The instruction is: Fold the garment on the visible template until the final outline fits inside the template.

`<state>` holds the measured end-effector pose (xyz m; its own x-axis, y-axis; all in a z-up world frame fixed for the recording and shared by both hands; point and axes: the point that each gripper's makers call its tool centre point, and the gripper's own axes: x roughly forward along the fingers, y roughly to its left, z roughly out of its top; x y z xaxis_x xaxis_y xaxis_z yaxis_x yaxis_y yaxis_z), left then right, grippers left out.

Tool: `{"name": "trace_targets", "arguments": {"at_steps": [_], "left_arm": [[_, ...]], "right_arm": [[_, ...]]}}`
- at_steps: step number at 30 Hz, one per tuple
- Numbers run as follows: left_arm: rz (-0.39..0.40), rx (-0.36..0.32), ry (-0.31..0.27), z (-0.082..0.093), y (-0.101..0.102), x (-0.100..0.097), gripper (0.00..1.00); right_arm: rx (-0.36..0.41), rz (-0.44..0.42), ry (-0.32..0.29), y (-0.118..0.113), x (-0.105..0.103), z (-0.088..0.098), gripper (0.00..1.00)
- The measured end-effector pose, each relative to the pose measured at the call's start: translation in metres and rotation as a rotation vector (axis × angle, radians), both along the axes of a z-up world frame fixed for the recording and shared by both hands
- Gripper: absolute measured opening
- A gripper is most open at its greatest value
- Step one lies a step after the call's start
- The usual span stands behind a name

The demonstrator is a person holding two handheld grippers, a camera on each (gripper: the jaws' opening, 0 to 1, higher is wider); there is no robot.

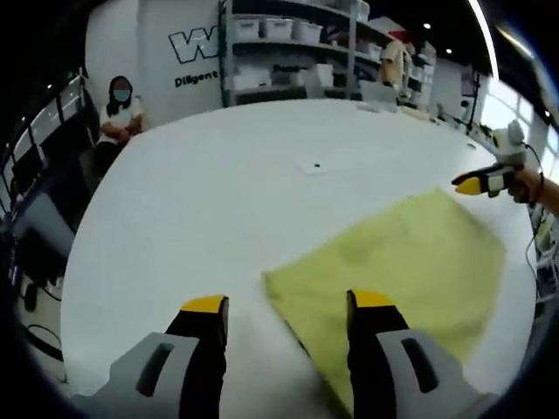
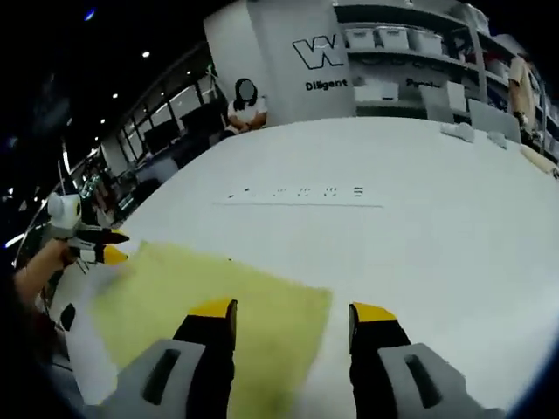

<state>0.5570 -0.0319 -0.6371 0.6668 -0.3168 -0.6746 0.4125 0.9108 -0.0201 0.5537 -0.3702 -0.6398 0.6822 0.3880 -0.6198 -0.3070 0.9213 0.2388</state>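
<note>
A pale yellow garment point(image 1: 397, 262) lies flat on the white table point(image 1: 218, 201). My left gripper point(image 1: 288, 305) is open just above its near corner: the right jaw is over the cloth, the left jaw over bare table. Nothing is between the jaws. My right gripper point(image 1: 479, 183), held in a hand, hovers at the garment's far corner. In the right gripper view, the right gripper point(image 2: 293, 311) is open over the garment point(image 2: 175, 292) edge, with its left jaw above the cloth. The left gripper point(image 2: 112, 247) is at the far-left edge. A row of dark marks point(image 2: 301, 192) lies beyond the garment.
A small mark point(image 1: 315, 164) sits mid-table. A seated person point(image 1: 118, 109) is at the far table edge. Shelves with bins point(image 1: 288, 44) stand behind. Small items point(image 2: 472, 133) lie at the far right of the table. Bare table surrounds the garment.
</note>
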Motion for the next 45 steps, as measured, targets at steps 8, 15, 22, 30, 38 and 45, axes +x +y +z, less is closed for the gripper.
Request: {"name": "trace_targets", "arguments": {"at_steps": [8, 15, 22, 30, 38, 45], "left_arm": [[-0.003, -0.034, -0.009, 0.008, -0.004, -0.019, 0.71], [-0.035, -0.061, -0.032, 0.016, -0.01, -0.039, 0.8], [-0.075, -0.111, -0.064, 0.023, -0.019, -0.058, 0.91], [-0.117, -0.113, -0.065, 0.024, -0.02, -0.081, 0.99], [-0.149, -0.081, -0.034, 0.011, -0.013, -0.1, 0.98], [-0.152, -0.066, -0.006, 0.0, -0.006, -0.119, 0.91]], "right_arm": [[0.025, 0.049, 0.011, 0.01, -0.027, 0.008, 0.63], [0.04, 0.117, 0.022, 0.021, -0.058, 0.015, 0.74], [0.028, 0.182, 0.026, 0.028, -0.087, 0.02, 0.81], [0.03, 0.203, 0.042, 0.025, -0.109, 0.019, 0.83], [-0.008, 0.253, 0.05, 0.021, -0.13, 0.009, 0.82], [-0.051, 0.283, 0.041, 0.01, -0.144, 0.003, 0.72]]}}
